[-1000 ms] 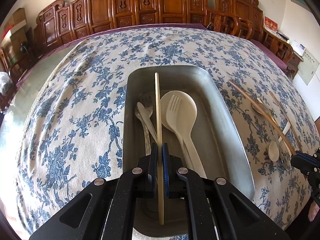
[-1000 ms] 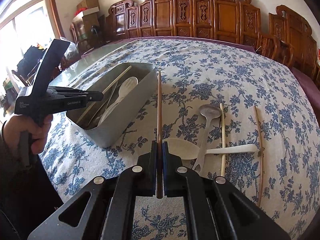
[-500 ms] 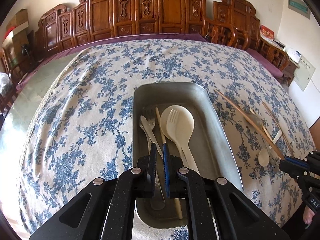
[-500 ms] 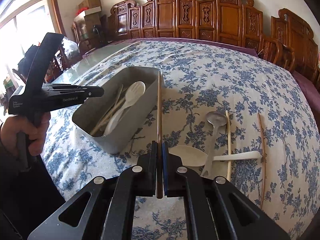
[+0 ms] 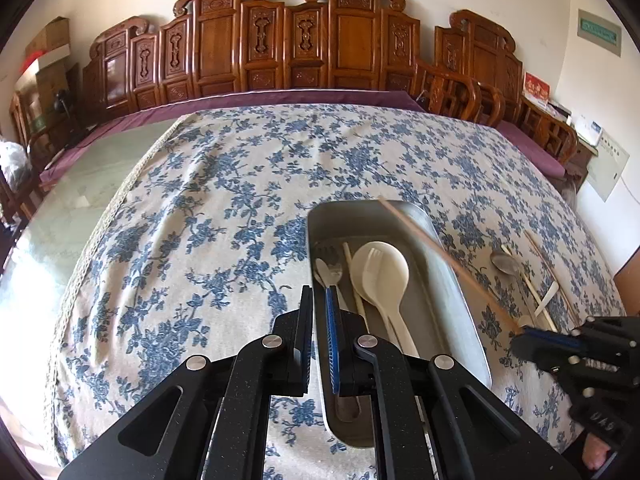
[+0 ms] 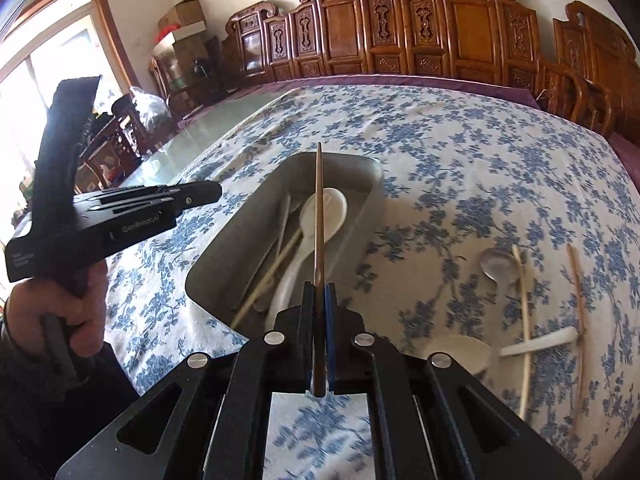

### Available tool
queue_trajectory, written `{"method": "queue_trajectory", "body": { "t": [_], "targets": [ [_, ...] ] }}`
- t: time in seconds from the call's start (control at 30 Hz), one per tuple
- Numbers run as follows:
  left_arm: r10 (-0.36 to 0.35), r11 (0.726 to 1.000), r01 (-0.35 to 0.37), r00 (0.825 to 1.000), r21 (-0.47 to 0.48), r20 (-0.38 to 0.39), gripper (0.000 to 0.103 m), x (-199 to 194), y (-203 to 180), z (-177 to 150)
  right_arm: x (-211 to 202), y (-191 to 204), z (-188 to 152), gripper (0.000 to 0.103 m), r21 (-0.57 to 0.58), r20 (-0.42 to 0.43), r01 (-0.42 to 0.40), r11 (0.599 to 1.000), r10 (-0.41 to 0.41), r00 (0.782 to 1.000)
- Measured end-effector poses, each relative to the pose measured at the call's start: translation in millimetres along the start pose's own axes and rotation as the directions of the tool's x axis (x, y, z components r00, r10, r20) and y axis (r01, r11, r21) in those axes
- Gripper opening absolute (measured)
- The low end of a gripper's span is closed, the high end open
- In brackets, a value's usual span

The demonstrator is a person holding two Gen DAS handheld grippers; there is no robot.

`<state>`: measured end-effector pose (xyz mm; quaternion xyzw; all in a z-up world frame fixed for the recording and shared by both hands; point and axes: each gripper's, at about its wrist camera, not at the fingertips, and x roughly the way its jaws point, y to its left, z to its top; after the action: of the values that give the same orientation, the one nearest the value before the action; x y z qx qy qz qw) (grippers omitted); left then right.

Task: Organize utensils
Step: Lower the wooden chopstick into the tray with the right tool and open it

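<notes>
Right gripper (image 6: 319, 300): jaws clamped on a brown chopstick (image 6: 319, 216), gripped near one end, free end reaching forward over the metal tray (image 6: 224, 256). Left gripper (image 5: 319, 308): jaws nearly together, nothing between them, poised over the near left wall of the tray, clear of the contents.

Tray contents noted: cream spoon (image 5: 380, 272) with cream fork (image 5: 376, 264) lying in its bowl, pale chopstick (image 5: 354, 276), metal cutlery (image 5: 330, 274) at the left side. Floral cloth (image 5: 200, 240) beneath.

Outstanding on the cloth, to the right of the tray: metal spoon (image 6: 498, 266), second cream spoon (image 6: 460, 354), two pale sticks (image 6: 526, 336), curved brown stick (image 6: 580, 312). Task judged partly done.

Step in hand, as judged: placing the held chopstick in the tray.

Recommendations:
- Line up the chopstick with the tray's long side before lowering; at present crossing the tray at an angle in the left view.
- Lower the far tip first into the free strip along the right wall, beside the cream spoon, not on top of it.
- Release only when the stick rests low inside; early release risks a bounce off the rim onto the cloth.
- Keep the empty gripper away from the descent path.

Risk: far tip catching the tray's end wall and levering in the grip.
</notes>
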<state>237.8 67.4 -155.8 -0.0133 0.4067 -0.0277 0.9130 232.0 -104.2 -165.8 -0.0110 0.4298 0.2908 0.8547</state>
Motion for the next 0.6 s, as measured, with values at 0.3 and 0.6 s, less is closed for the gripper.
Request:
{"method": "queue_trajectory", "body": {
  "t": [0.3,0.6],
  "targets": [
    [0.003,1.0,-0.003,1.0,-0.02,0.03,0.006,-12,14,4,27,16,15,0.006,0.026,-0.04,-0.001,1.0,0.002,0.999],
    [-0.004,1.0,0.005,0.999,-0.027,0.036,0.006,-15,17,5,44,24,21,0.006,0.046,-0.061,0.014,0.999,-0.011,0.998]
  ]
}}
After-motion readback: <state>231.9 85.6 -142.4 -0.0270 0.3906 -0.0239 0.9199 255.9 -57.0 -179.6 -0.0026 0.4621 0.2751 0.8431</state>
